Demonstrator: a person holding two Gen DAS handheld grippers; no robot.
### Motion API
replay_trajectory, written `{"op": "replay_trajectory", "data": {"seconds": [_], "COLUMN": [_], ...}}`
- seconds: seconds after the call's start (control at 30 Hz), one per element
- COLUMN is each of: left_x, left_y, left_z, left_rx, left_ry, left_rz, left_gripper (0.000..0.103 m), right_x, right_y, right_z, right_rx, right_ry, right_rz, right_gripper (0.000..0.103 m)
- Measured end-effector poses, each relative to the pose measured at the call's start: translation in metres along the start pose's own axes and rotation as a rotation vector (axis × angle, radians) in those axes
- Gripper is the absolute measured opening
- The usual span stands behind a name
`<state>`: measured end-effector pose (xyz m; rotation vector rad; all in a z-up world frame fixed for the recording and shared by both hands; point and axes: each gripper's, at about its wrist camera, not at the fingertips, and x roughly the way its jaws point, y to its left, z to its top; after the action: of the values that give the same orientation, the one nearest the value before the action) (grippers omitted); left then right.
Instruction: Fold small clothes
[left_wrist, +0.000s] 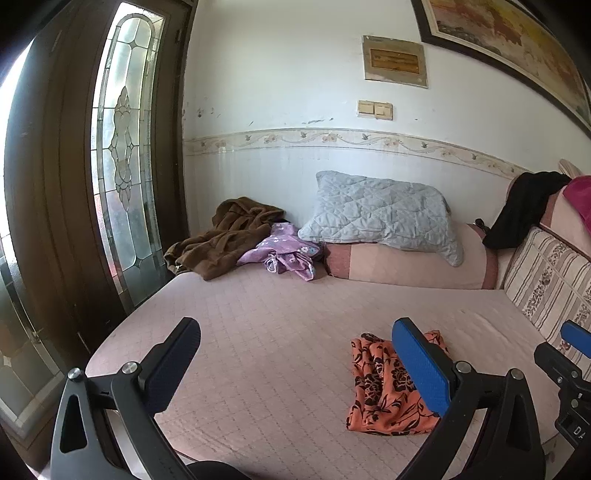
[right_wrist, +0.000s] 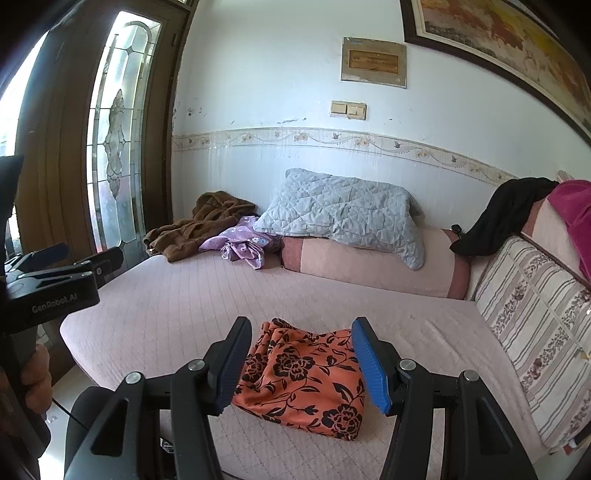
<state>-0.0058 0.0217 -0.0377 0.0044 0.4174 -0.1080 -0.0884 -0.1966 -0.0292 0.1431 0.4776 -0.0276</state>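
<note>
An orange cloth with black flowers (left_wrist: 384, 387) lies bunched and roughly folded on the pink quilted bed (left_wrist: 258, 325); it also shows in the right wrist view (right_wrist: 306, 380). My left gripper (left_wrist: 295, 343) is open and empty above the bed, left of the cloth. My right gripper (right_wrist: 301, 339) is open and empty, its fingers to either side of the cloth, held just above it. A purple flowered garment (left_wrist: 284, 251) and a brown garment (left_wrist: 225, 236) lie crumpled at the far end of the bed.
A grey quilted pillow (left_wrist: 380, 214) rests on a pink bolster (left_wrist: 406, 266) against the back wall. A striped cushion (left_wrist: 546, 284) lines the right side, with black (left_wrist: 524, 206) and magenta cloths above. A wooden door with glass panels (left_wrist: 122, 147) stands at left.
</note>
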Motion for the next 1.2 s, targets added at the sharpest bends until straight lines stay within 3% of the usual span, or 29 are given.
{"op": "replay_trajectory", "data": {"seconds": [0.63, 1.2], "left_x": [0.017, -0.007], "left_y": [0.013, 0.011], "left_z": [-0.004, 0.004], "left_rx": [-0.018, -0.01], "left_ry": [0.044, 0.001], "left_rz": [0.019, -0.005], "left_gripper": [0.103, 0.103], "right_x": [0.034, 0.011], "right_y": [0.014, 0.014], "right_z": [-0.001, 0.001], "right_rx": [-0.016, -0.007], "right_ry": [0.05, 0.019], "right_rz": [0.055, 0.02], "right_gripper": [0.061, 0.06]}}
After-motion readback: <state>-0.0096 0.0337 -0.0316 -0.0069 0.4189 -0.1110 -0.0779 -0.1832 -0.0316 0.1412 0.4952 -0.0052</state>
